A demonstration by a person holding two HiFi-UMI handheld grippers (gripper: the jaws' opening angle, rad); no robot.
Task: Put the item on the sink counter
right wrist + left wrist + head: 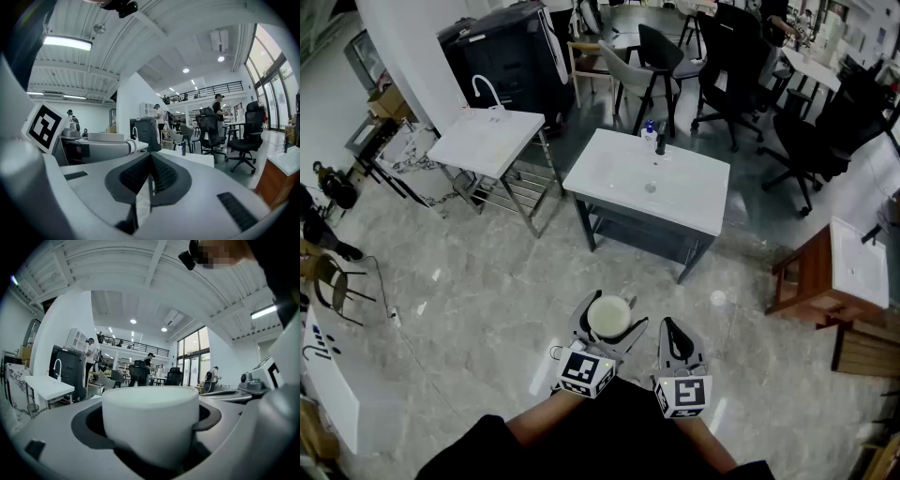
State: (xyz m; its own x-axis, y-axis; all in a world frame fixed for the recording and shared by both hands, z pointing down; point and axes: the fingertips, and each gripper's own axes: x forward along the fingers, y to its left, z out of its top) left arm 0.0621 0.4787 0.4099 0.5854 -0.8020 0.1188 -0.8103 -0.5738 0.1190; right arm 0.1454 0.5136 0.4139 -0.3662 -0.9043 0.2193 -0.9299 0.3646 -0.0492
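A white cup [608, 317] sits upright between the jaws of my left gripper [609, 323], which is shut on it; in the left gripper view the cup [150, 425] fills the middle between the dark pads. My right gripper [674, 330] is held beside it, shut and empty, its pads [161, 176] meeting. The sink counter [649, 180], white with a basin and a black tap, stands ahead across the floor, well apart from both grippers. A small blue-capped bottle [649, 134] stands at its far edge.
A second white sink stand [486, 141] with a white tap is to the left, a wooden sink unit [839, 272] to the right. Black office chairs [727, 66] and a black cabinet [502, 56] lie beyond. Marble floor stretches between me and the counter.
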